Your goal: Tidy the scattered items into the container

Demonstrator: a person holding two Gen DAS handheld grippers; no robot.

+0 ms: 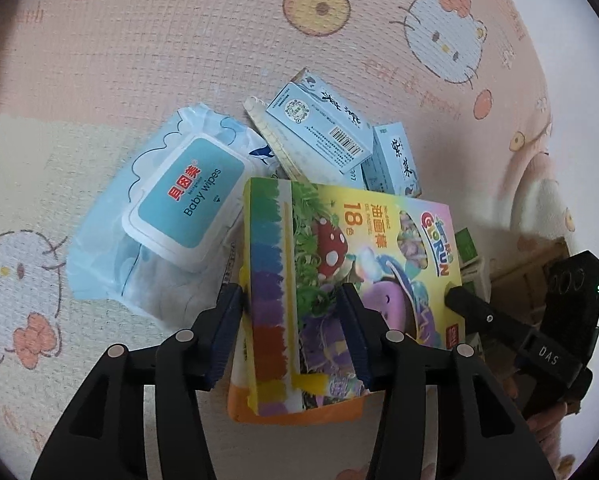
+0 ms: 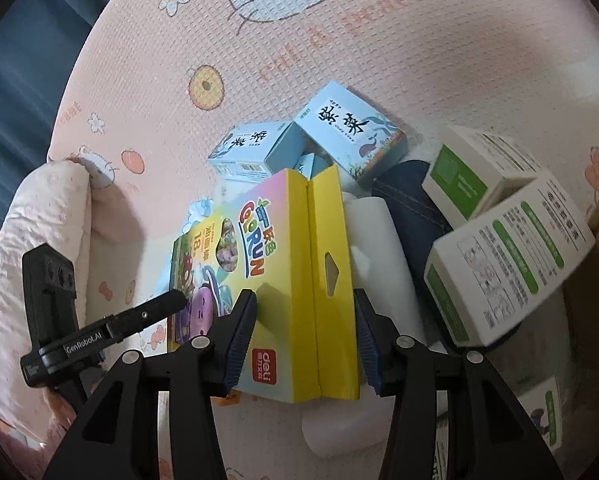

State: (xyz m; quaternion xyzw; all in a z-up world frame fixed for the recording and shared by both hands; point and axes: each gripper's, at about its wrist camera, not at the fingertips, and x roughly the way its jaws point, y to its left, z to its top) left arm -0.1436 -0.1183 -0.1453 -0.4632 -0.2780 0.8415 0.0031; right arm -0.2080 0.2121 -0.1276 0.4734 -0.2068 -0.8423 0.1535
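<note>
Nearest the left wrist camera, the left gripper [image 1: 291,312] stands spread astride the rainbow-striped edge of the 18-colour oil pastel box [image 1: 359,248]. Its left pad sits just beside that edge and its right pad lies over the printed face rather than clamping it. Left of the box, a baby wipes pack [image 1: 159,216] lies flat on the pink cartoon-cat play mat [image 1: 179,60]. Beyond the box, two pale blue cartons [image 1: 319,128] are heaped together, touching. At the far right a brown cardboard container wall [image 1: 539,268] shows.

From the right wrist camera, the right gripper [image 2: 303,320] pinches the yellow hang-tab end of the pastel box, a pad pressed on each side, holding it tilted above a white roll [image 2: 375,232]. Right of that lie a denim item [image 2: 411,208] and two green-and-white cartons [image 2: 507,256], one leaning on the other
</note>
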